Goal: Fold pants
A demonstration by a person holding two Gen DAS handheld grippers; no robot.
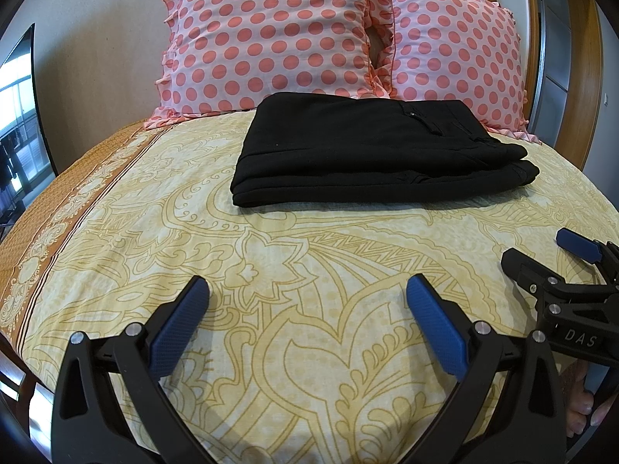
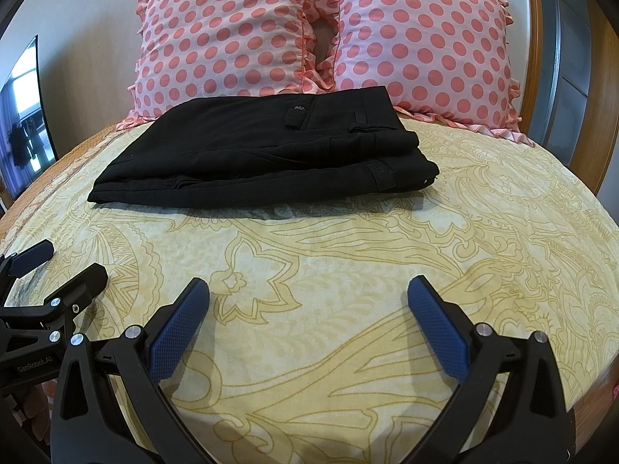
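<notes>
We see two pink pillows with coral polka dots [image 1: 271,34] propped behind the folded black fabric pants [image 1: 371,150], which lie on the yellow paisley-printed bedsheet [image 1: 309,270]. Our left gripper [image 1: 307,290] and right gripper [image 2: 307,290] hover nearby, jaws apart, empty, beside a wooden headboard [image 2: 595,89].

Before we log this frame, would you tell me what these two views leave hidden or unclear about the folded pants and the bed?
- Black pants: the inner layers and underside, hidden by the top fold in both views.
- Bedsheet: the near edge, covered by the left gripper and right gripper and cut off by the frame.
- Polka-dot pillows: lower parts hidden behind the pants.
- Dark screen: cut by the left wrist view's edge; only window reflections show.
</notes>
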